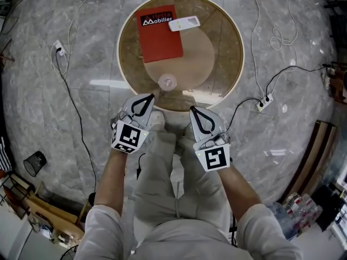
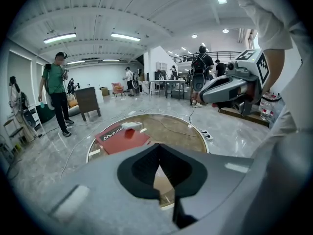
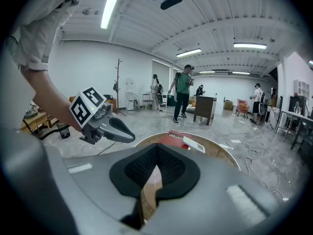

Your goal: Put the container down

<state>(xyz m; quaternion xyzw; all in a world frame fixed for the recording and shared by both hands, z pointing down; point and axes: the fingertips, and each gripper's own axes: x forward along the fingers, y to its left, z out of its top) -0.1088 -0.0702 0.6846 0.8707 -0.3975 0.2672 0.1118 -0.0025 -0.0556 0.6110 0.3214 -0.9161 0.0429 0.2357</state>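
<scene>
A small clear round container (image 1: 167, 82) stands on the round glass-topped table (image 1: 126, 75), close to its near edge, and nothing grips it. My left gripper (image 1: 151, 96) hovers just short of that edge, a little left of the container, jaws shut and empty. In its own view the left gripper (image 2: 157, 148) points over the table. My right gripper (image 1: 191, 109) hangs to the right and nearer to me, also shut with nothing in it. The right gripper (image 3: 157, 147) faces the table as well. Each gripper shows in the other's view: the right gripper (image 2: 230, 89), the left gripper (image 3: 128, 136).
A red book (image 1: 160, 32) lies at the table's far left with a white flat device (image 1: 184, 23) beside it. Cables and power strips (image 1: 264, 103) trail over the marble floor. A black bin (image 1: 34, 162) stands at left. People (image 2: 57, 92) stand farther off in the room.
</scene>
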